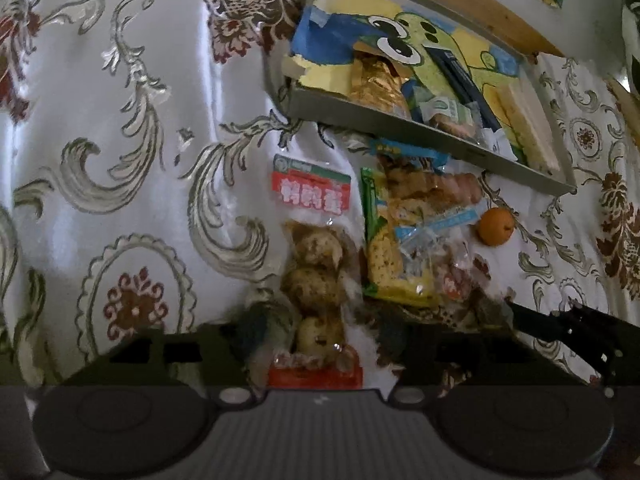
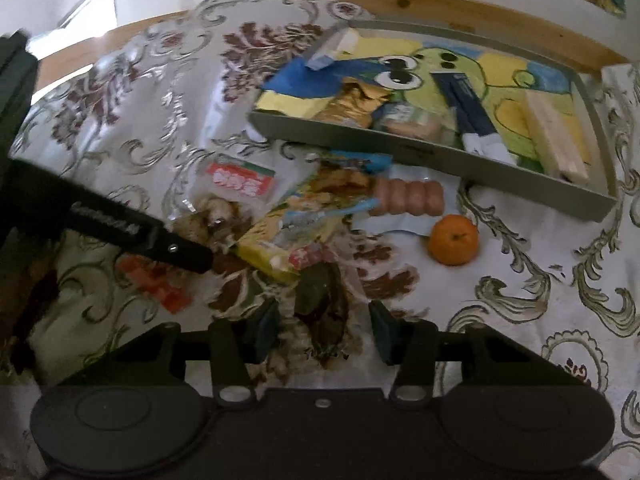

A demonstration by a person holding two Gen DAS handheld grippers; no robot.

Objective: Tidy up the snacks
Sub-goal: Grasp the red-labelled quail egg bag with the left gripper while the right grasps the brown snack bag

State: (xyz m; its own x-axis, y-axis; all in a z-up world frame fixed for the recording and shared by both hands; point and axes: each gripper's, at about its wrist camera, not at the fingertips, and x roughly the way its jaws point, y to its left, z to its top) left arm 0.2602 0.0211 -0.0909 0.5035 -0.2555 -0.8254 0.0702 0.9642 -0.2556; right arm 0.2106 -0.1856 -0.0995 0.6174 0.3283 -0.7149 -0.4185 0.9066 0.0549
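A clear packet of quail eggs (image 1: 316, 276) with a red label lies on the tablecloth. My left gripper (image 1: 324, 330) stands open astride its near end, the pads clear of the wrapper. One left finger (image 2: 188, 254) shows in the right wrist view over the same packet (image 2: 216, 216). My right gripper (image 2: 322, 320) is open around a clear packet of dark brown snack (image 2: 324, 304), with a gap on each side. Beyond lie a yellow-green cracker packet (image 1: 384, 256) (image 2: 272, 244), a sausage packet (image 2: 408, 196) and a tangerine (image 1: 496, 226) (image 2: 454, 240).
A grey tray (image 1: 404, 134) (image 2: 404, 148) lined with a frog drawing stands behind the pile. It holds a gold packet (image 2: 352, 106), dark blue sticks (image 2: 464, 108) and a cream bar (image 2: 556, 140). The table's wooden back edge (image 2: 480, 10) meets a wall.
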